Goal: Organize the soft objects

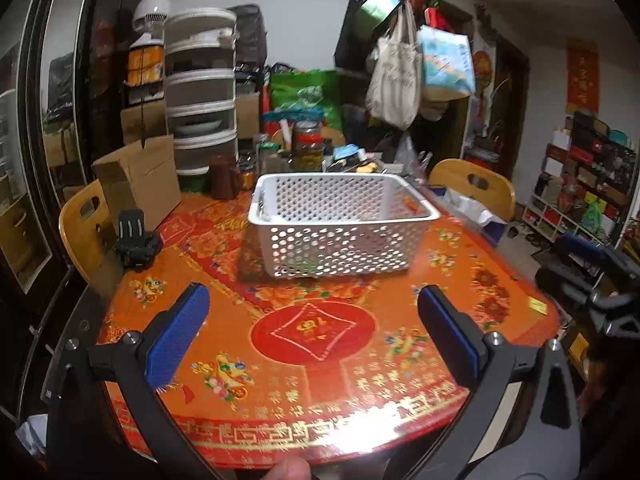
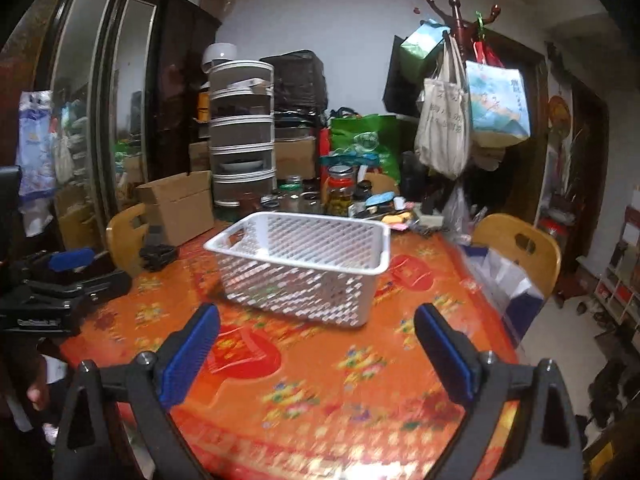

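Both grippers, left and right, hover jaws spread, nothing held; basket looks empty; next, locate a soft item.

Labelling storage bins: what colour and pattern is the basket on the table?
White basket, walls perforated with round holes; clearest in the left wrist view.

White wall, dark cabinet, 2 wooden chairs
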`<state>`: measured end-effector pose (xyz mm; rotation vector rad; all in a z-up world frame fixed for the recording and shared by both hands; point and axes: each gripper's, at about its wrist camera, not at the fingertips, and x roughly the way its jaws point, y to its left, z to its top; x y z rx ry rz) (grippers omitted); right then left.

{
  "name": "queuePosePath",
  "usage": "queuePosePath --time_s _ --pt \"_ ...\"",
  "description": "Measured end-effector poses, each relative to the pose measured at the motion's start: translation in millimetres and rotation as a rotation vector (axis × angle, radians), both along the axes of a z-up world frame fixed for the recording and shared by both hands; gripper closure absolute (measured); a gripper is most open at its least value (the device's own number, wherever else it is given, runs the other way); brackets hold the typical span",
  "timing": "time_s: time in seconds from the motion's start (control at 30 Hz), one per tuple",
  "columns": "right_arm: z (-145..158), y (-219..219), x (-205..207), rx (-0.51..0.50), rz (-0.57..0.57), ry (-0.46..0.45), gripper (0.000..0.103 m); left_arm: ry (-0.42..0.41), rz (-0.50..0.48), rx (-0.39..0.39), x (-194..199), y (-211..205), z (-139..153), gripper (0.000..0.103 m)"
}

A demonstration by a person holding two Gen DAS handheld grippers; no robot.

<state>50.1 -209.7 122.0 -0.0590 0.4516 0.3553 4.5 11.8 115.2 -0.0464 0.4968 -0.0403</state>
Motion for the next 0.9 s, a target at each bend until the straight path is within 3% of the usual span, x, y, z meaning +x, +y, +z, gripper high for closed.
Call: queuePosePath --time_s 0.23,0.9 --pt "-1 -4 -22 -0.028 -0.057 0.008 0.004 -0.018 -0.012 -0.007 -30 -15 9 0.0" --pt "-10 -3 -2 0.002 -0.036 0.066 0.004 0.039 -0.008 0.003 5 -18 -5 0.0"
